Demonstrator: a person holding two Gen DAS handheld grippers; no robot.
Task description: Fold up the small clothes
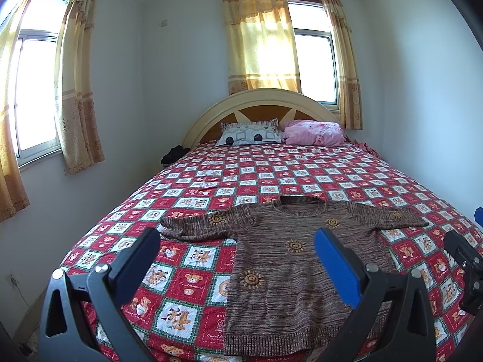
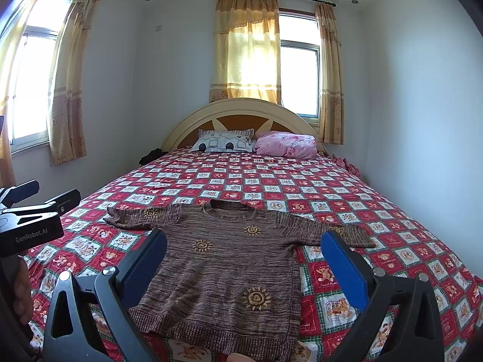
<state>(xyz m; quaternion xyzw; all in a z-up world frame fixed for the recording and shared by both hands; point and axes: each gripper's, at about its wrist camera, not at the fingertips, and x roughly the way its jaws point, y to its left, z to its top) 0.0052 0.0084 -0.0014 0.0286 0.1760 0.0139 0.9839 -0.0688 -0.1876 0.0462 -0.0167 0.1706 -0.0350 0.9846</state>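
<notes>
Brown marled knit sweater with orange embroidered suns [image 1: 289, 259] is laid flat, sleeves spread, on the red-and-white checked bedspread [image 1: 193, 199], just ahead of and below both grippers. Nothing is yet folded. The left gripper [image 1: 237, 253] and right gripper [image 2: 244, 256] are held wide apart, empty. A sleeve or hem is judged the next grasp. No containers are seen.

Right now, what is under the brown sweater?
The brown sweater lies flat on the red checked bedspread. Whether anything else lies beneath cannot be seen; the knit covers it.
</notes>
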